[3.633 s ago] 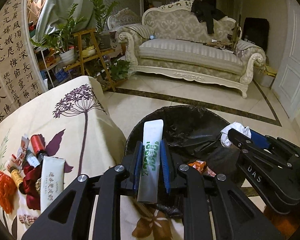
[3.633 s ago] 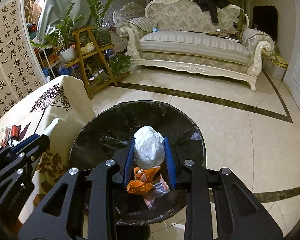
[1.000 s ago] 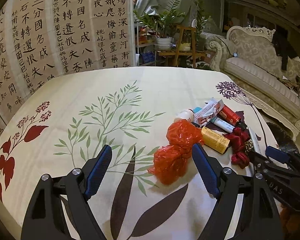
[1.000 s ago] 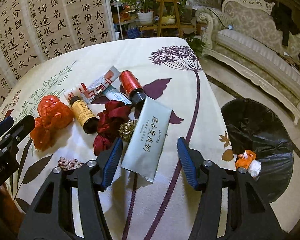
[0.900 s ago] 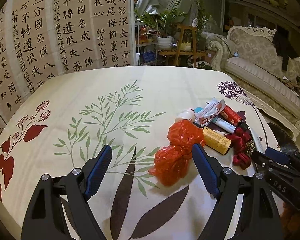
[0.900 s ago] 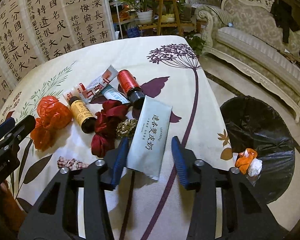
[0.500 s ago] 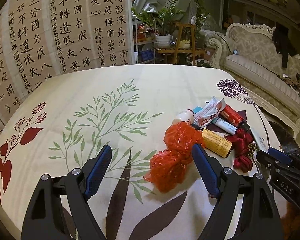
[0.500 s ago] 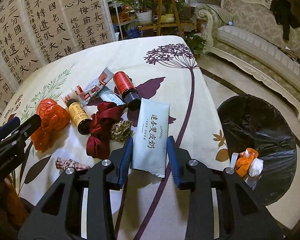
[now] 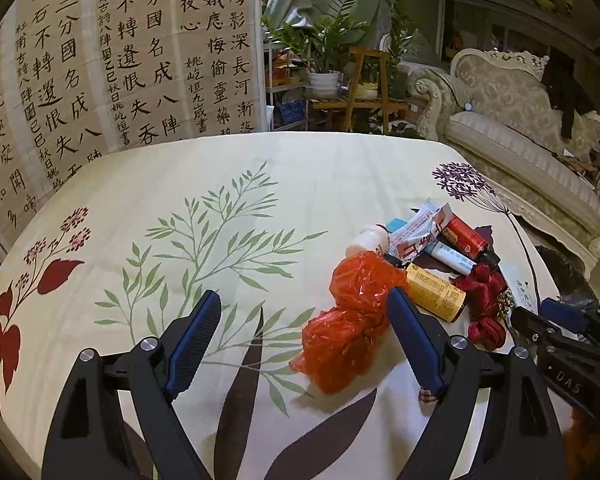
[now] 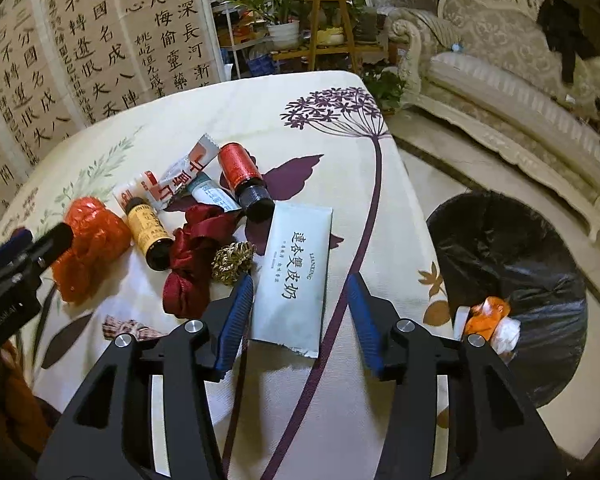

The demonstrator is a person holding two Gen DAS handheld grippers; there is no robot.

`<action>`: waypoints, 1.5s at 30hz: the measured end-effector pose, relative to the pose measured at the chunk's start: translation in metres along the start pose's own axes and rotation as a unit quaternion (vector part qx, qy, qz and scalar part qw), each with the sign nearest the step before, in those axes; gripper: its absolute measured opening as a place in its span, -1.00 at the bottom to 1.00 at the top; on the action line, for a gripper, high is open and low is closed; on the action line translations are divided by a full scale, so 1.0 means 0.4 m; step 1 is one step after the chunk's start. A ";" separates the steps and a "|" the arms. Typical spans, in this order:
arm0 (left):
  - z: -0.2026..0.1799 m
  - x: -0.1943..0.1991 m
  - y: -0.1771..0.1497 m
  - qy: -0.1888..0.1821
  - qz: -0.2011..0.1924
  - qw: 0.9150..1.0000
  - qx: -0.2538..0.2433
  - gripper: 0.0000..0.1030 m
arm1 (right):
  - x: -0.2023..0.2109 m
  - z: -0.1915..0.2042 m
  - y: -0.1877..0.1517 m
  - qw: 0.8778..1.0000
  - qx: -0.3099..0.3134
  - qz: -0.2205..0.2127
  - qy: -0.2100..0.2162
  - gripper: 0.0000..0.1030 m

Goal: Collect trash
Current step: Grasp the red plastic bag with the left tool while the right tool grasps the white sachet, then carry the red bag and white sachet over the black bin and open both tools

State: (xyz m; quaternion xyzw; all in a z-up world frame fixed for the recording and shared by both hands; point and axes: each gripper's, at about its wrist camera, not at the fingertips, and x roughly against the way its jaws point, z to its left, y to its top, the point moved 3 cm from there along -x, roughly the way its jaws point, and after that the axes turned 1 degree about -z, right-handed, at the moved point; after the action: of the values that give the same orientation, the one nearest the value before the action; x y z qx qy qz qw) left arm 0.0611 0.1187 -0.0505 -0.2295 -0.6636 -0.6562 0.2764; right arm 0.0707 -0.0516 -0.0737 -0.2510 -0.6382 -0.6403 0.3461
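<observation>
- Trash lies in a loose cluster near the right edge of the surface (image 9: 260, 184), which wears a cream cloth printed with leaves and flowers.
- Left tongs (image 9: 304, 340) are spread wide, empty, low over the cloth; their right finger sits just beside a crumpled orange bag (image 9: 352, 320), and most of the bag lies between the two fingers.
- Right tongs (image 10: 300, 312) are also spread and grasp nothing; a pale packet (image 10: 296, 272) with dark lettering lies flat with its near end between the fingers. Whether the fingers touch it cannot be told.
- Left of the packet sits a small gold ball (image 10: 233, 262), touching a dark red ribbon (image 10: 194, 252).
- Beyond the ribbon, a yellow bottle (image 10: 150, 230) with a dark cap lies on its side, just beside the orange bag.
- Farther back lie a red bottle (image 10: 242, 176) with a black cap, a small white tube (image 10: 212, 196), and a torn red-and-white wrapper (image 10: 180, 176), all close together.
- A small checked scrap (image 10: 128, 328) lies near the left finger of the right tongs.
- A bin (image 10: 512, 280) lined with a black bag stands on the floor just off the surface's right edge; orange and white rubbish (image 10: 494, 320) rests inside it.
- Behind are a calligraphy screen (image 9: 100, 60), potted plants (image 9: 324, 44) and a sofa (image 9: 520, 120).
</observation>
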 end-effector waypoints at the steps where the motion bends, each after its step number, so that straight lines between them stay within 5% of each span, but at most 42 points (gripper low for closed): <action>1: -0.002 -0.003 0.000 0.000 0.000 1.000 -0.002 0.60 | -0.003 0.004 0.000 1.000 0.008 0.000 -0.007 -0.09; 5: -0.014 -0.018 0.000 -0.011 0.008 1.000 -0.011 0.63 | -0.006 0.017 -0.001 0.999 0.029 -0.001 -0.017 -0.33; 14: -0.032 -0.051 0.002 -0.037 0.032 0.999 -0.024 0.60 | 0.001 0.004 -0.001 1.000 0.019 -0.006 -0.003 -0.54; 15: -0.031 -0.054 0.001 -0.040 0.036 0.998 -0.023 0.50 | 0.002 0.003 -0.001 1.000 0.018 -0.006 -0.001 -0.55; 17: -0.034 -0.057 -0.005 -0.054 0.043 0.997 -0.024 -0.05 | 0.004 0.003 -0.001 1.000 0.016 -0.008 0.002 -0.57; 20: -0.031 -0.057 -0.012 -0.069 0.047 0.996 -0.018 -0.16 | 0.006 0.000 0.000 1.000 0.011 -0.010 0.007 -0.62; 36: -0.025 0.020 0.007 -0.079 0.008 0.997 0.008 -0.24 | 0.067 -0.010 0.006 0.999 -0.003 -0.041 0.015 -0.72; 45: -0.148 0.080 0.014 -0.121 -0.013 0.993 -0.009 -0.24 | 0.149 -0.124 -0.003 0.996 -0.036 -0.074 -0.026 -0.72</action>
State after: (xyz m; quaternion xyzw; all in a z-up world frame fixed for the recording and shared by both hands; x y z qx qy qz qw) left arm 0.0450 0.0579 -0.0255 -0.3013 -0.6892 -0.6330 0.1834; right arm 0.0378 -0.1081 -0.0320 -0.2319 -0.6405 -0.6797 0.2719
